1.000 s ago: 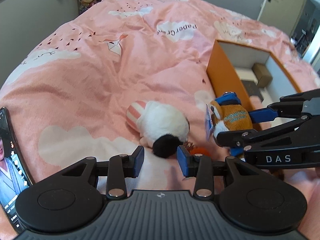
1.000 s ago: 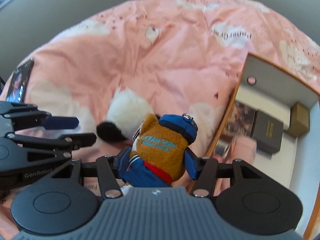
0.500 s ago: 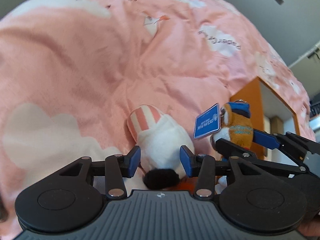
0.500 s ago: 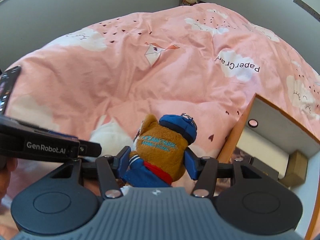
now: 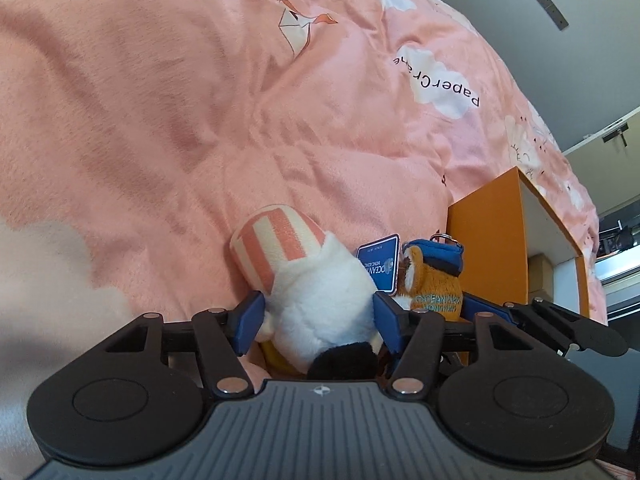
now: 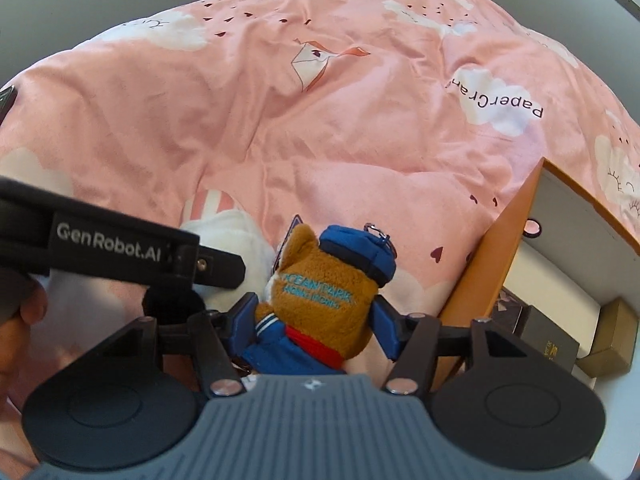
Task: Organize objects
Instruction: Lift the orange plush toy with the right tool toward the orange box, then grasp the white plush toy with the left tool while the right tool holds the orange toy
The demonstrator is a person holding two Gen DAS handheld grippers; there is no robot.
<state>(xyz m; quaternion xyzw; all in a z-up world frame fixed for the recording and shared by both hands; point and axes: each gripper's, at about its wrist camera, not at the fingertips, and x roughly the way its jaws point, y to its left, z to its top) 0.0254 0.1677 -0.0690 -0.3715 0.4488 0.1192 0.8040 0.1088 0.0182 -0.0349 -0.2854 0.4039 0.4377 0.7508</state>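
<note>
Now left gripper (image 5: 318,322) straddles white plush (image 5: 320,300), jaws just opening; right gripper (image 6: 316,326) clasps bear (image 6: 320,296).

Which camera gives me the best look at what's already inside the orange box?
The right wrist view. It looks into the orange box and shows its white floor, a dark box and a tan box. The left wrist view shows mostly the box's orange outer wall and only a sliver of the inside.
</note>
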